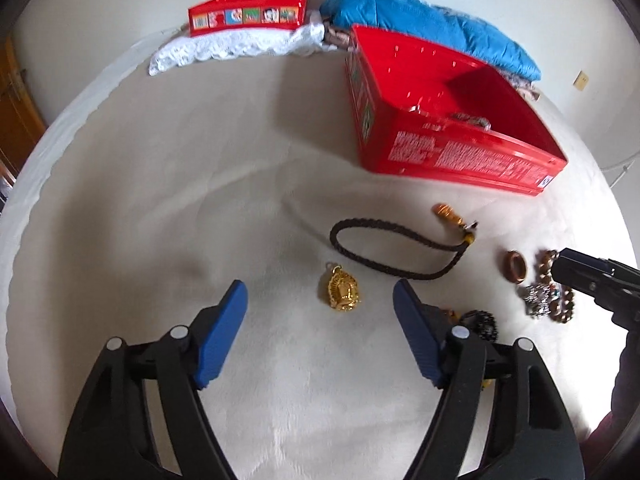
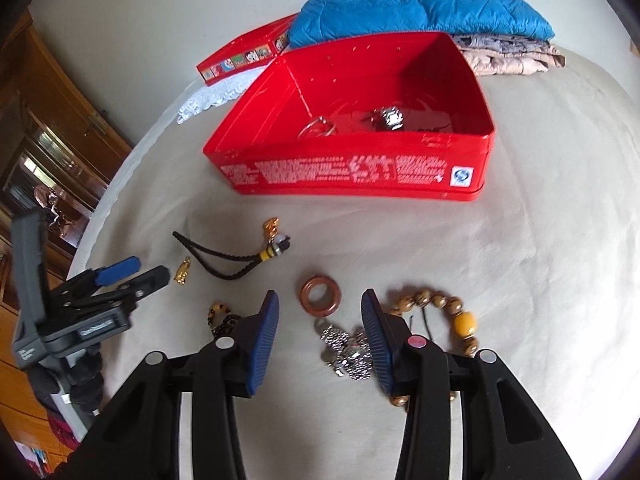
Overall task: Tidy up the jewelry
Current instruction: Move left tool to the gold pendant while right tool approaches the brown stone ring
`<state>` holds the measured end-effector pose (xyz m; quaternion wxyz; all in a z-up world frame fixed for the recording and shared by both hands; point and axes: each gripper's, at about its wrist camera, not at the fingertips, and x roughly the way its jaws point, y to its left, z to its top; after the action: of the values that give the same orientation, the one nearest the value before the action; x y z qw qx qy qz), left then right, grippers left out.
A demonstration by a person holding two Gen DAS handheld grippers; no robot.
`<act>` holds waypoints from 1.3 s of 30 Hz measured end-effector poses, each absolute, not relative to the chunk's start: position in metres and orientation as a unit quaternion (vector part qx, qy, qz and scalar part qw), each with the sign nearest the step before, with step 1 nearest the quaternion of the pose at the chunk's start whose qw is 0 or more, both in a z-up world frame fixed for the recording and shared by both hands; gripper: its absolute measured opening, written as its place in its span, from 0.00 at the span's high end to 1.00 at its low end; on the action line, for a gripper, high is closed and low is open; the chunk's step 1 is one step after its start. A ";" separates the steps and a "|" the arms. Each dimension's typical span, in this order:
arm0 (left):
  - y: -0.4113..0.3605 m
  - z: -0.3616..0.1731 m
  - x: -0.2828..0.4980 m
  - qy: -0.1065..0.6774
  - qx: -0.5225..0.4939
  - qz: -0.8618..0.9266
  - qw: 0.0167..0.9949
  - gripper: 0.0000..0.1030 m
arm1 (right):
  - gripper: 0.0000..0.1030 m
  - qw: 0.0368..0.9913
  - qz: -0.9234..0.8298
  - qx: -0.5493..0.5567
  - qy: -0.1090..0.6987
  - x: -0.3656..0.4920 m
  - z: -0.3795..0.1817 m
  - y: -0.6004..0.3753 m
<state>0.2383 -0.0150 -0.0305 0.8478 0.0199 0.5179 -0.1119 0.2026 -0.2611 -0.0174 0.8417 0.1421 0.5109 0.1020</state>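
Jewelry lies loose on a cream bedspread [image 1: 160, 184]. A gold pendant [image 1: 340, 294] rests just beyond and between the fingertips of my left gripper [image 1: 318, 286], whose jaws stand wide and touch nothing. To its right are a black braided cord [image 1: 384, 248] and a wooden ring [image 1: 516, 266]. My right gripper [image 2: 320, 295] is open above the wooden ring [image 2: 306, 300] and a silver chain piece [image 2: 348, 348], apart from both. A bracelet of brown and yellow beads [image 2: 464, 322] lies beside its right finger. The open red tin [image 2: 360, 184] holds silver pieces [image 2: 390, 118].
The tin's red lid [image 1: 248, 12] leans at the back on a white lace cloth [image 1: 224, 50]. A folded blue quilted jacket [image 2: 420, 12] lies behind the tin. A dark bead string [image 2: 224, 316] sits by my right gripper's left finger. A wooden cabinet [image 2: 52, 128] stands past the bed's left edge.
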 end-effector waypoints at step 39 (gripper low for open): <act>-0.025 -0.046 0.242 0.535 -0.003 -0.134 0.834 0.83 | 0.61 0.844 0.095 0.119 0.515 0.224 -0.040 -0.244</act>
<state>0.2420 -0.0248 -0.0463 0.8340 -0.0034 0.5352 -0.1342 0.2237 -0.2439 -0.0399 0.8436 0.1185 0.5151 0.0946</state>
